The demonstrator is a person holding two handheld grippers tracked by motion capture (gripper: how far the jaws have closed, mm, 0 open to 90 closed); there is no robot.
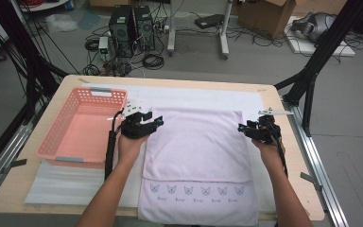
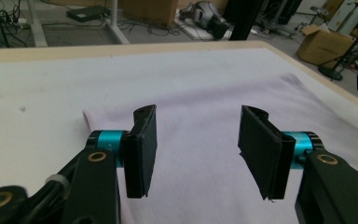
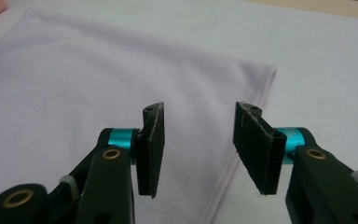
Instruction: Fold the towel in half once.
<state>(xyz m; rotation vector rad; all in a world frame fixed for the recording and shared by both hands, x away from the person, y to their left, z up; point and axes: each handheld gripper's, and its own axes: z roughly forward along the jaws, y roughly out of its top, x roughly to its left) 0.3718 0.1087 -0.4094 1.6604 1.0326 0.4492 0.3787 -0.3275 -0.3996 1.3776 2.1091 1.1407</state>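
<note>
The left tool (image 1: 157,121) has its jaws apart with nothing between them. The right tool (image 1: 242,128) has its jaws apart and empty too. The folded pink towel (image 1: 196,142) lies flat on the counter (image 1: 9,189), between the two tools and under their tips. A pink basket (image 1: 52,142) sits just beside the left tool, on its outer side.

Flat towel, one raised obstacle at the left

The pink basket (image 1: 82,127) walls off the tabletop's (image 1: 274,101) left side; over the folded towel (image 1: 196,146) the way lies open.
</note>
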